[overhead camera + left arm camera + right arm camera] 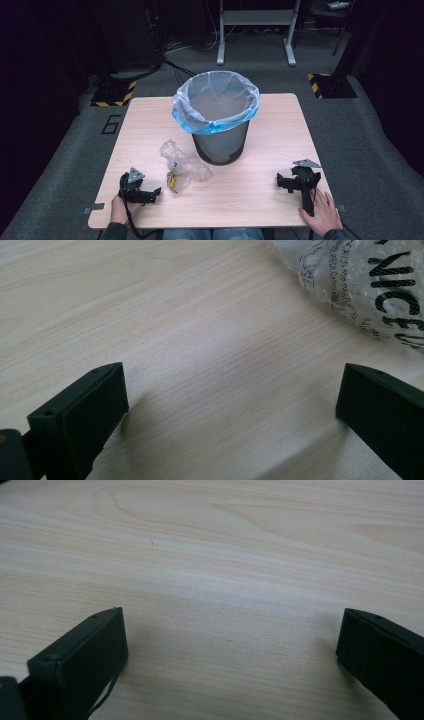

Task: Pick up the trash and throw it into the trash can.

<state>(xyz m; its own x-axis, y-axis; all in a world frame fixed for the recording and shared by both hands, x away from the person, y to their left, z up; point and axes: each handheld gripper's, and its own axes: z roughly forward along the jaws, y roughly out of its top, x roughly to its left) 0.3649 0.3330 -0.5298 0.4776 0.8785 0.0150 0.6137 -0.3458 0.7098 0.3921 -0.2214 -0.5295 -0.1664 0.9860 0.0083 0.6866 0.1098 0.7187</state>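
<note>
Light wood worktop (260, 150) w/ a dark mesh bin (220, 145) standing upright near the far edge, roughly centred. Bin is lined w/ a thin whitish bag (216, 102) whose blue-tinted rim folds over the outside of the bin's top. Inside of bin looks empty as far as can be seen.

Crumpled clear plastic wrapper (182, 167) lies on the worktop just beside the bin's base, on the near-left side of it; something yellowish shows at its near end, can't tell what. In the left claw view the wrapper (370, 285) sits at top right w/ black printed lettering on it, apart from the jaws.

Left claw (156, 193) rests on the worktop near the near-left corner, held by the person's left hand (120, 210); it points right toward the wrapper, close to it but not touching. Jaws spread wide, bare wood between them, nothing gripped.

Right claw (281, 182) rests near the near-right corner, right hand (322, 212) on its handle, well apart from bin and wrapper. Its jaws also spread wide over bare wood, nothing held.

Grey carpeted floor (370, 135) around the worktop; two black-yellow striped floor plates (114, 93) beyond the far corners.
</note>
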